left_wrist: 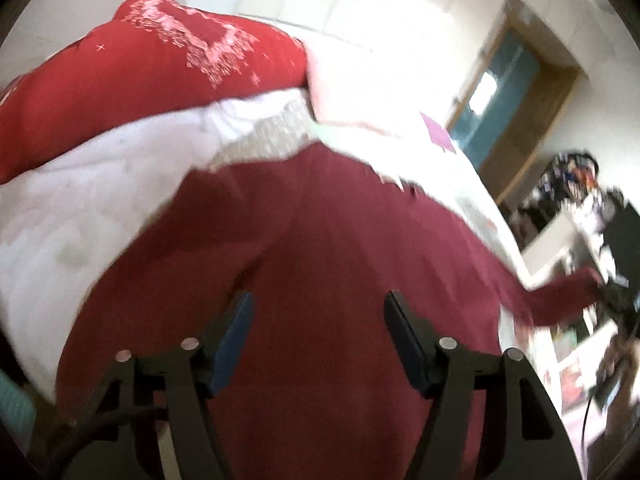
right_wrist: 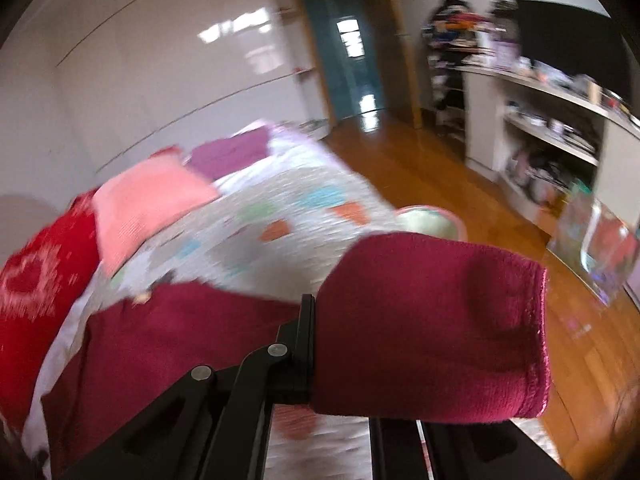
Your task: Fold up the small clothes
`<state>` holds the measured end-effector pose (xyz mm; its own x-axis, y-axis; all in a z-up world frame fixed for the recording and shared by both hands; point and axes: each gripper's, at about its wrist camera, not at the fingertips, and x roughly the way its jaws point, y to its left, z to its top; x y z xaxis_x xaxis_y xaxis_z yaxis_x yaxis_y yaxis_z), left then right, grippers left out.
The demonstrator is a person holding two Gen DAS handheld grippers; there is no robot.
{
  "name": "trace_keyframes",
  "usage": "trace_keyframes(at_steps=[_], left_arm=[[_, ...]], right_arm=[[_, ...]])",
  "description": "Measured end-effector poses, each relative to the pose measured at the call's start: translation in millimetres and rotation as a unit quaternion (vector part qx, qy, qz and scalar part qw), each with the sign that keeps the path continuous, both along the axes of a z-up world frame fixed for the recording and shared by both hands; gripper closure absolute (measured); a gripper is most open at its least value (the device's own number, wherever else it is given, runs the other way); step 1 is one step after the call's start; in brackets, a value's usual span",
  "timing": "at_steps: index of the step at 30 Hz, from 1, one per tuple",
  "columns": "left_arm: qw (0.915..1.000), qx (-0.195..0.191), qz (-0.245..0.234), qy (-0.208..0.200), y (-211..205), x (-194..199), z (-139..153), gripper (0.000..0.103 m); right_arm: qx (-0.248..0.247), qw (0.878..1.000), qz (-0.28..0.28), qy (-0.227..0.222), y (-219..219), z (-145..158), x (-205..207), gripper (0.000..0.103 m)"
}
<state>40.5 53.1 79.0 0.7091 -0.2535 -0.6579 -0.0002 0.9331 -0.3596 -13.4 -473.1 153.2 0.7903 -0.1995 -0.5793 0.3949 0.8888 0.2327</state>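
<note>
Spreading across a patchwork bedspread (right_wrist: 304, 216), a maroon garment (left_wrist: 320, 248) fills most of the left wrist view. The left gripper (left_wrist: 318, 312) hovers over its middle with jaws wide apart and nothing between them. At far right one sleeve stretches away toward the right gripper (left_wrist: 616, 300), which is only a dark blur there. In the right wrist view that sleeve's cuff (right_wrist: 432, 328) drapes over the right gripper's fingers, hiding one finger entirely, so the jaws appear clamped on the fabric. A red quilt with a pale heart print (left_wrist: 180, 48) lies far left, beside a pink folded cloth (right_wrist: 148, 204). Both views are smeared; the shelves (right_wrist: 552, 128) hold indistinct clutter.
</note>
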Motion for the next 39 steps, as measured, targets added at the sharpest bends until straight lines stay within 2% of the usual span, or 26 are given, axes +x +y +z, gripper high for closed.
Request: trace_keyframes(at_steps=[3,7,9,11,13,16,18,20,22,28,31,35,37,39], left_arm=[[0.9993,-0.023,0.028,-0.013,23.2,26.7,-6.2,0.036],[0.9957,-0.049,0.075,-0.023,68.8,46.9,-20.9,0.036],[0.9928,-0.065,0.098,-0.021,93.7,49.4,-34.7,0.036],[0.9912,-0.085,0.102,-0.009,110.5,52.3,-47.2,0.036],[0.9908,-0.093,0.098,-0.001,119.9,52.9,-55.2,0.036],[0.9906,-0.106,0.087,-0.002,127.4,50.6,-61.6,0.036],[0.9909,-0.112,0.074,-0.008,128.2,50.9,-62.1,0.036],[0.9913,-0.115,0.063,-0.008,126.5,51.5,-62.9,0.035],[0.9912,-0.119,0.058,-0.004,126.3,54.1,-64.8,0.035],[0.987,-0.151,0.054,0.009,134.0,57.2,-71.3,0.034],[0.9831,-0.176,0.05,0.011,139.8,57.5,-74.3,0.034],[0.9795,-0.196,0.048,0.005,144.9,55.5,-71.8,0.034],[0.9802,-0.191,0.052,0.001,146.0,53.3,-68.4,0.034],[0.9801,-0.19,0.059,-0.003,148.7,50.5,-65.1,0.034]], right_arm=[[-0.014,0.998,0.054,0.015,59.5,0.6,32.4,0.097],[-0.024,0.988,0.146,0.038,154.1,-13.0,84.1,0.097],[-0.034,0.979,0.194,0.052,205.0,-26.6,108.9,0.097],[-0.044,0.968,0.238,0.069,256.0,-48.0,133.7,0.097],[-0.03,0.947,0.303,0.102,299.0,-77.7,154.0,0.096],[-0.025,0.929,0.342,0.142,332.1,-110.2,162.8,0.085],[-0.027,0.925,0.352,0.139,337.4,-113.9,154.8,0.073],[-0.037,0.923,0.361,0.131,334.1,-111.7,139.1,0.053],[-0.05,0.926,0.354,0.12,320.2,-104.7,125.6,0.048],[-0.071,0.948,0.291,0.108,286.6,-90.1,126.9,0.049],[-0.048,0.952,0.282,0.112,290.8,-91.7,137.8,0.062],[-0.033,0.944,0.304,0.122,325.4,-104.4,146.1,0.062],[-0.038,0.935,0.324,0.137,347.4,-116.2,148.7,0.062],[-0.068,0.922,0.344,0.164,370.1,-131.1,151.9,0.056]])
